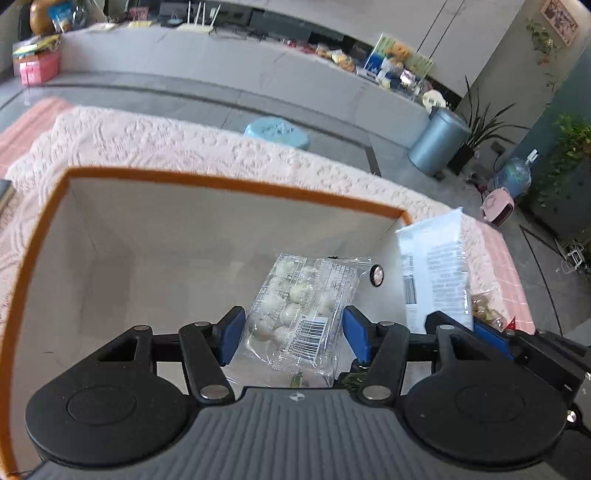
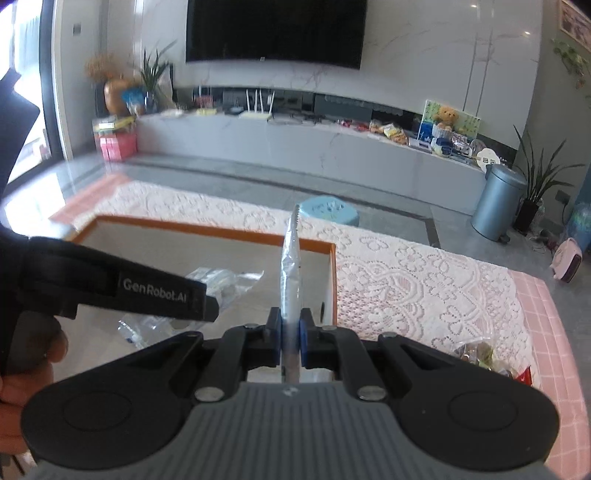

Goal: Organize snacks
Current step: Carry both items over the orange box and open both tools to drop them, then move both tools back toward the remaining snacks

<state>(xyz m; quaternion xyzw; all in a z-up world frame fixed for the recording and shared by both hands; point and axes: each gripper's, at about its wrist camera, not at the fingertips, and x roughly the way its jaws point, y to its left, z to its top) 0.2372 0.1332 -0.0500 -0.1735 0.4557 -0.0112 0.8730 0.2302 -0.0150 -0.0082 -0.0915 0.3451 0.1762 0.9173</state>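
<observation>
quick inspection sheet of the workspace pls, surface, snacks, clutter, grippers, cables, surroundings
surface: lace tablecloth over a pink cloth.
job's things: orange-rimmed box holds a clear pack of white balls; white packet is edge-on at the box's right end; more snacks lie on the cloth to the right.
clutter: nothing seen on the table beyond snacks.
grippers: left gripper open above the clear pack; right gripper shut on the white packet.
cables: some by the far plant.
surroundings: TV, bin, blue stool.

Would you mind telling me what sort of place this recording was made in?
Most likely a home living room: a large wall-mounted television above a long low media cabinet, potted plants, and a lace-covered table.
</observation>
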